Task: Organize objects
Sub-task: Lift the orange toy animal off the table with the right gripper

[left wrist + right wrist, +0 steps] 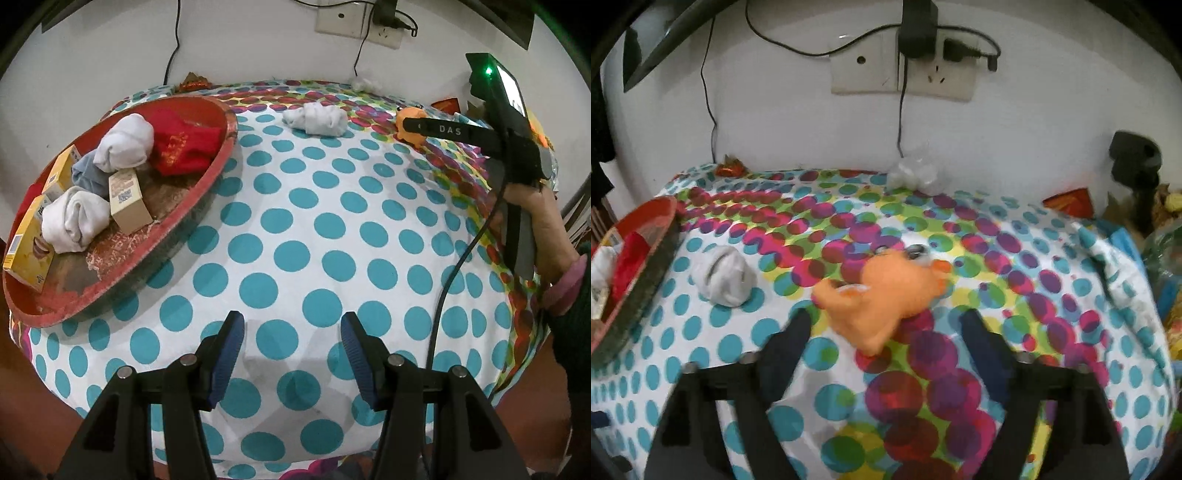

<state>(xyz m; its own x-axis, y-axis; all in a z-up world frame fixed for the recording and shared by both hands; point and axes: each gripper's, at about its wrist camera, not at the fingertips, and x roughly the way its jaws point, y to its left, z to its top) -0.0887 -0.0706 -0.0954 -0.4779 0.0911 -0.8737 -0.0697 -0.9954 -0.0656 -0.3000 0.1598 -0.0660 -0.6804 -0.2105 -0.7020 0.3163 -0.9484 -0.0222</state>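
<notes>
A red round tray (207,184) at the left holds rolled white socks (125,144), a red cloth (184,146) and several small boxes (129,203). A rolled white sock (316,117) lies on the dotted cloth at the back; it also shows in the right wrist view (726,277). An orange plush toy (886,295) lies just ahead of my right gripper (886,321), which is open and empty. In the left wrist view the toy (410,129) sits behind the right gripper's finger. My left gripper (291,325) is open and empty over the cloth near the front edge.
The table carries a polka-dot cloth (314,236) and stands against a white wall with sockets and cables (901,74). The tray's rim (639,280) is at the left. Clutter, including an orange packet (1069,201), lies at the far right. A white wad (916,173) sits by the wall.
</notes>
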